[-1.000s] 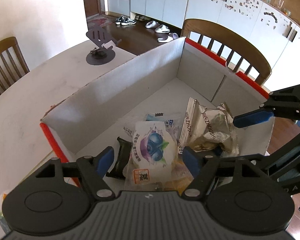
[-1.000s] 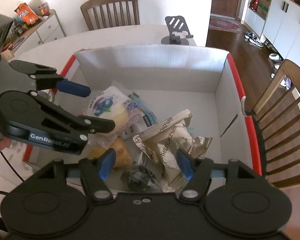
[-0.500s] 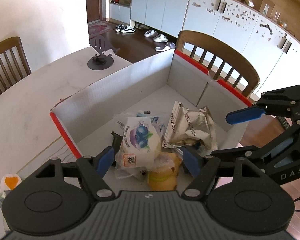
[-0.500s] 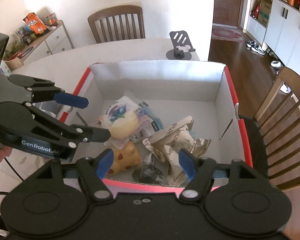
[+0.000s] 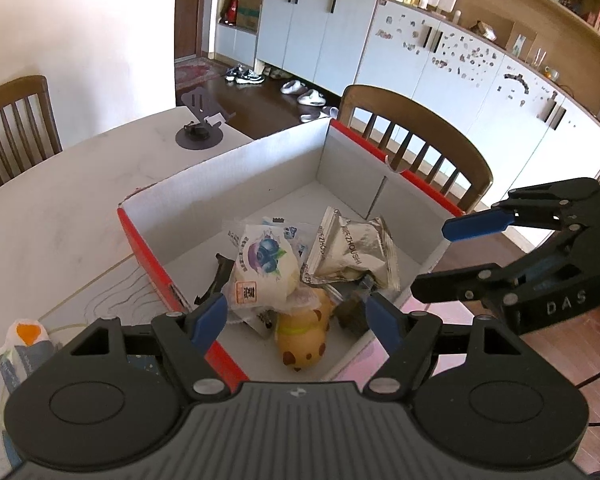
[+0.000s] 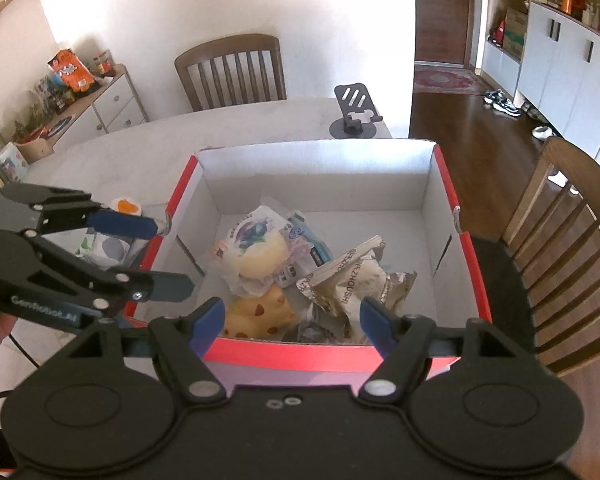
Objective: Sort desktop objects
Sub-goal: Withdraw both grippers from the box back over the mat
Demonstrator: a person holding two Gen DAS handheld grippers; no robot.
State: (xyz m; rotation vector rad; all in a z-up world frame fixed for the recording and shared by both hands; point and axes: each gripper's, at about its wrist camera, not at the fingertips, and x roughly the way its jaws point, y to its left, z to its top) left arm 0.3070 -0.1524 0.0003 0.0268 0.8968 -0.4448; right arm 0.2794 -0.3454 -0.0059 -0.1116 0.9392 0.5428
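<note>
Pulled back and up from the box since a second ago: whole red-edged cardboard box (image 6: 470,264) now framed, near rim below the fingertips instead of behind them. Left claw (image 5: 292,318) open, nothing between its blue pads; right claw (image 6: 292,320) opening, likewise empty, hanging over the near rim.

Inside the box, heaped toward 6 o'clock: blueberry bun packet (image 6: 256,246) at 10 o'clock of the heap, silver snack pouch (image 6: 352,280) at 3 o'clock, yellow spotted squishy toy (image 6: 260,314) at 6 o'clock, dark wrapper (image 5: 220,280) at the left. Far half of the box floor bare, free room there.

Beyond, at 12 o'clock on the pale desk (image 5: 60,200): black phone stand (image 6: 356,114). At 9 o'clock, outside the box wall, a tissue pack (image 6: 108,240) just beside the red edge. Wooden chair (image 6: 572,240) close against the box at 3 o'clock; second chair (image 6: 232,70) past the desk.
</note>
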